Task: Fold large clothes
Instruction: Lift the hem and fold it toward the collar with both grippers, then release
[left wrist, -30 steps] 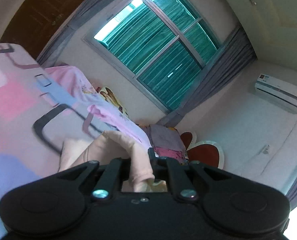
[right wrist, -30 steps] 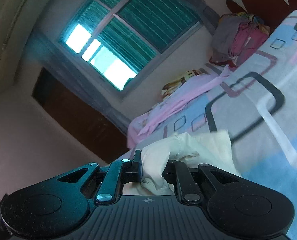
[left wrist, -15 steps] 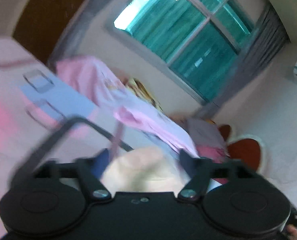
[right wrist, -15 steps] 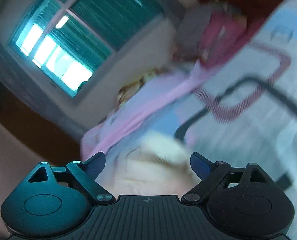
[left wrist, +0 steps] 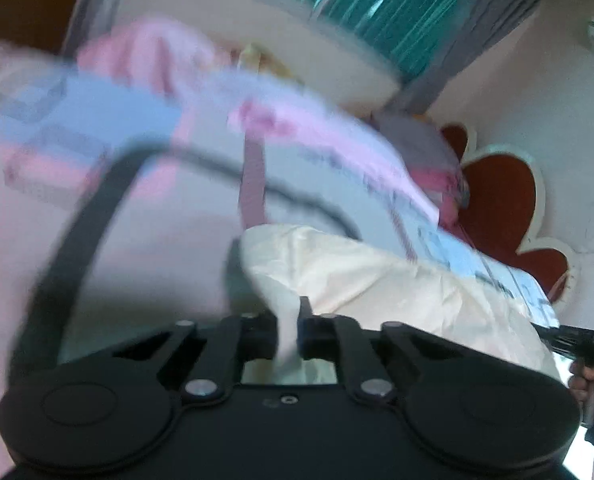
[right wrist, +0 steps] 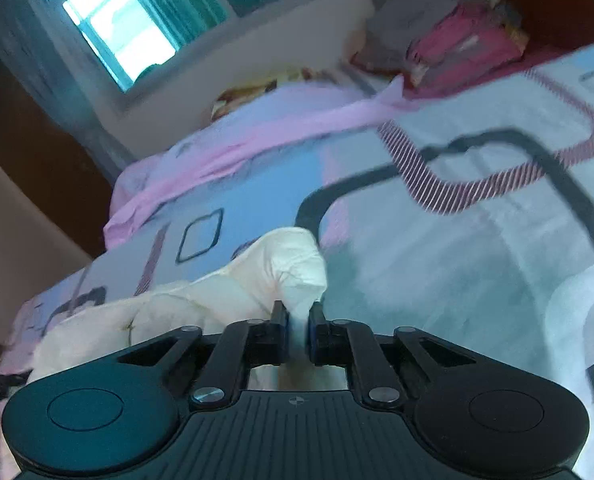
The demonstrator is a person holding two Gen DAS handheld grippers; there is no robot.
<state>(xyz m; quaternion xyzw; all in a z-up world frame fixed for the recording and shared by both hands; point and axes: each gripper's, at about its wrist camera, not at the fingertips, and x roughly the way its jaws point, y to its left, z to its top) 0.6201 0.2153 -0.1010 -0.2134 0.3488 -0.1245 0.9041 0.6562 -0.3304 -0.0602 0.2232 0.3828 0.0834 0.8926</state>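
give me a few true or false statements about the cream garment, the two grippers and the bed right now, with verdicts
1. The left gripper is shut on the cream garment. True.
2. The right gripper hangs open with nothing between its fingers. False: it pinches a fold of the cream garment.
3. The garment lies on a patterned bedsheet. True.
4. The garment is dark green. False: it is cream.
5. A pink cloth lies farther up the bed. True.

Both wrist views low, close over bed [left wrist: 145, 240]
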